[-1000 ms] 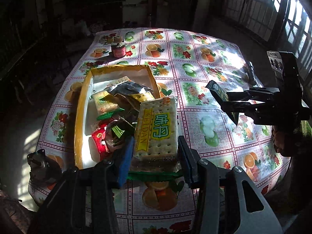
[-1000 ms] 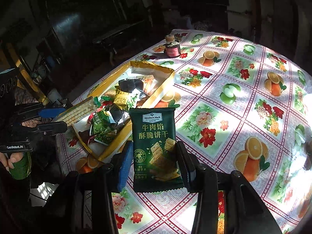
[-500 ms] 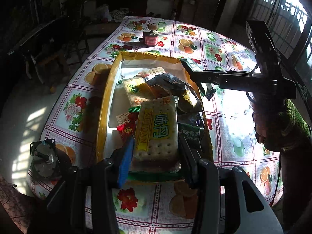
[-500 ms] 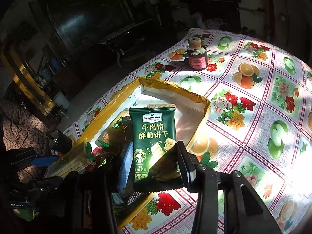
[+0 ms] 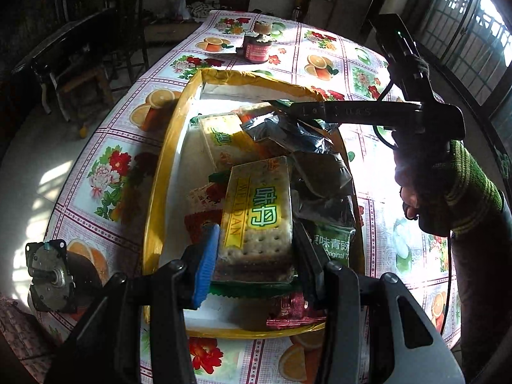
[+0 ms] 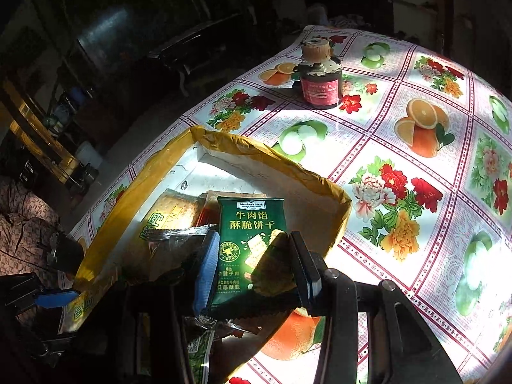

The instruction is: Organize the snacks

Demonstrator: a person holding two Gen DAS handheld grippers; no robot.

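The clear-wrapped yellow-labelled cracker packet [image 5: 257, 211] is sitting clamped in the left claw [image 5: 256, 256] above the yellow-rimmed cardboard tray [image 5: 156, 192]. The right claw [image 6: 252, 272] is gripping a dark green biscuit pouch [image 6: 246, 240] over that tray, on the fruit-patterned tabletop [image 6: 416, 172].

A table [image 6: 416, 176] under a fruit-and-flower oilcloth carries a yellow-rimmed tray [image 5: 166, 160] of snack packets and a small red-labelled jar [image 6: 320, 86].

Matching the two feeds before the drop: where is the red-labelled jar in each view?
Left wrist view: red-labelled jar at top centre, beyond the tray's far end.
Right wrist view: jar upper right of centre, beyond the tray.
Shared landmark: yellow-rimmed tray.
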